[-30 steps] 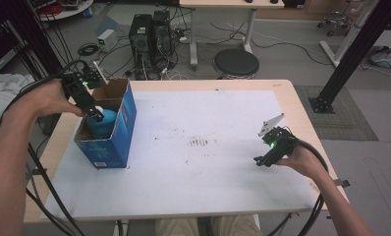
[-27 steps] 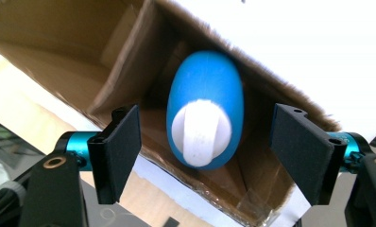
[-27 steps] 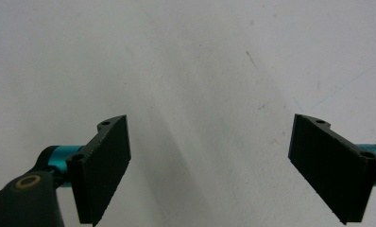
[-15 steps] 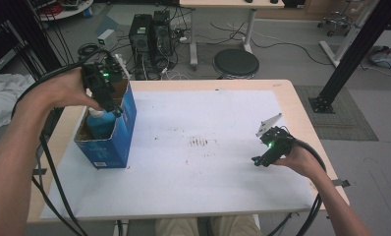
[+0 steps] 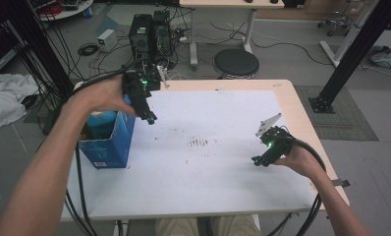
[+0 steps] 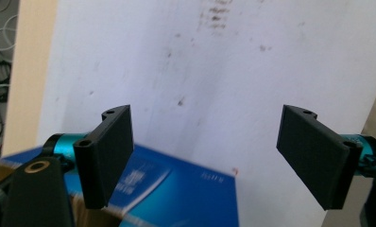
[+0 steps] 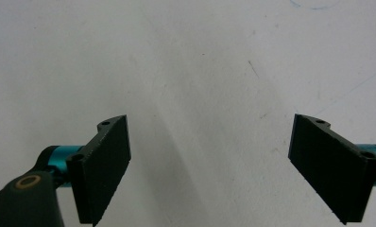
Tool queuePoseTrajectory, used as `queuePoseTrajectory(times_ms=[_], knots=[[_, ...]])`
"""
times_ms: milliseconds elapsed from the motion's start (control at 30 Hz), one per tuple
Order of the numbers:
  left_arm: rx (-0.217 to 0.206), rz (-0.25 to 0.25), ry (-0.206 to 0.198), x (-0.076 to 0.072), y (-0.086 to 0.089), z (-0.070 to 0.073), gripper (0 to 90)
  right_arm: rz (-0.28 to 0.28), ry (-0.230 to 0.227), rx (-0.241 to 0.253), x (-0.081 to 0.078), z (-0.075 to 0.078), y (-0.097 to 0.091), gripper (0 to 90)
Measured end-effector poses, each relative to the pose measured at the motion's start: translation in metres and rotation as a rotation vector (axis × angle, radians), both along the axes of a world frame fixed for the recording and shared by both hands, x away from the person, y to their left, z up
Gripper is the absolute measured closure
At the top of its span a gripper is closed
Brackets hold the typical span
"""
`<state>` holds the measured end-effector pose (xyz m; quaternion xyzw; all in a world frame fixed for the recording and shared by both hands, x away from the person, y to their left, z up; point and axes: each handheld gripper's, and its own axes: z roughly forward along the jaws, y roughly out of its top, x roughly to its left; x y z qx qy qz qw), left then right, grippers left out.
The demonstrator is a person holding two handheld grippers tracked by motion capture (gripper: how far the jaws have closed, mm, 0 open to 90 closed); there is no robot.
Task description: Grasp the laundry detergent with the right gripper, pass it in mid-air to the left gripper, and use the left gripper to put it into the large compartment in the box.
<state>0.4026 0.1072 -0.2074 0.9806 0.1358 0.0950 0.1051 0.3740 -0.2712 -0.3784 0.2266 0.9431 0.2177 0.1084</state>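
Observation:
An open blue cardboard box stands at the table's left edge, with a teal bottle-like thing upright inside it. My left gripper hovers just right of the box, over the white sheet. Its jaws have just been opening and hold nothing. In the left gripper view the left gripper looks down past the box's blue rim onto the stained sheet. My right gripper rests low at the sheet's right side. It is open over bare white sheet.
The wooden table shows around the sheet. On the floor behind it stand two computer towers and a round black stool. A black frame post rises at the right, and a white cloth lies at the left.
My left gripper rose out of the blue box, let go of the teal thing, and moved right over the sheet with its jaws wider. The right gripper stayed put.

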Motion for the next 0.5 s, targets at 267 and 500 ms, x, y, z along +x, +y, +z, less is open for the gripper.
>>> queuePoseTrajectory(times_ms=[267,500], knots=[[-0.017,-0.073,0.063,0.002,-0.045,-0.041,16.3,0.006,-0.014,-0.002,0.001,0.007,0.005,12.8],[0.035,-0.088,0.068,0.004,-0.068,-0.077,16.3,0.002,-0.027,-0.007,0.003,0.014,0.004,12.8]])
